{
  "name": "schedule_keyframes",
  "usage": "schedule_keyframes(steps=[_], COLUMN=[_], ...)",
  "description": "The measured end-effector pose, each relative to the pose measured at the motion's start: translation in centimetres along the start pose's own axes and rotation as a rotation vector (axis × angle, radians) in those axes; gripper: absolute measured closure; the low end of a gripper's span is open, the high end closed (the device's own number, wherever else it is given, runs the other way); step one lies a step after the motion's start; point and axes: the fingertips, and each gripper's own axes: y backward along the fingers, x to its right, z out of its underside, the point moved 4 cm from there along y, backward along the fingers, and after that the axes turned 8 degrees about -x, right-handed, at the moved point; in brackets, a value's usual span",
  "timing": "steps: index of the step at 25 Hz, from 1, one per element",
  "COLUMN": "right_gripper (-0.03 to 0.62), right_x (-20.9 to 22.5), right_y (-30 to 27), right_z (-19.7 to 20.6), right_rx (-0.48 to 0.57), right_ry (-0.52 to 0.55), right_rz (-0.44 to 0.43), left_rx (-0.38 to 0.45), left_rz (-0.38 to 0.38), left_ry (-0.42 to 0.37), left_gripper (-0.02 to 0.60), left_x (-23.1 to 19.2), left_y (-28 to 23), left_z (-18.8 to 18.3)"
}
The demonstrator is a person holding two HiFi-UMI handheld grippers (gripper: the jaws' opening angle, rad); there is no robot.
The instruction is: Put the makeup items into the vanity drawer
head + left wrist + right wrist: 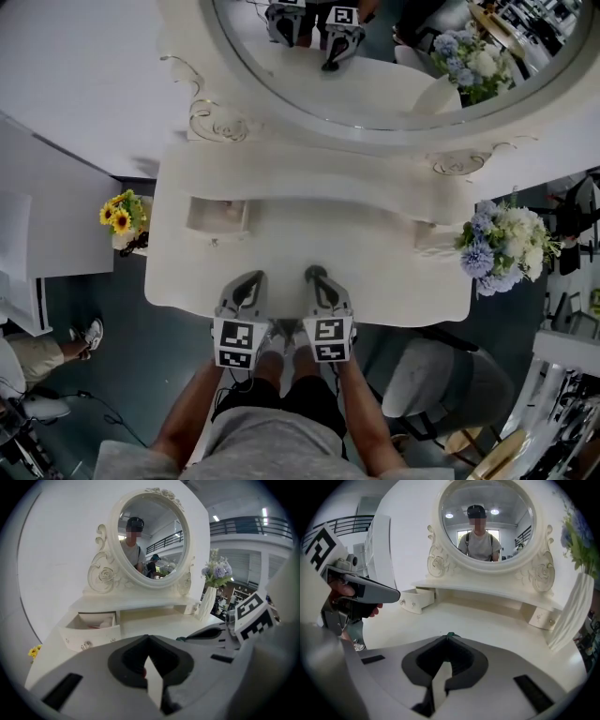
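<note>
The white vanity table [309, 253] has its small left drawer [217, 216] pulled open. In the left gripper view the drawer [89, 632] holds a pale round item and a thin reddish stick [99, 623]. No makeup items show on the tabletop. My left gripper [246, 286] and right gripper [317, 279] hover side by side over the table's front edge. The jaws of the left gripper [149, 637] meet at the tip, and so do those of the right gripper [449, 635]. Neither holds anything that I can see.
A round mirror [394, 66] stands at the back of the table. A vase of blue and white flowers [502, 248] stands at the right end, near a closed small drawer [427, 234]. Sunflowers [122, 216] sit on the floor at left, a chair [441, 384] at right.
</note>
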Motion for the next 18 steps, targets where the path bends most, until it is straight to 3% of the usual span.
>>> schedule_keyframes(steps=[18], right_gripper=[0.579], right_x=[-3.6], right_y=[6.5], right_z=[-11.0], right_rx=[0.232], right_ry=[0.114], right_rz=[0.02], left_rx=[0.196], left_rz=[-0.102], left_ry=[0.007], left_gripper=[0.581], left_x=[-4.0], left_y=[8.2], left_z=[-5.3])
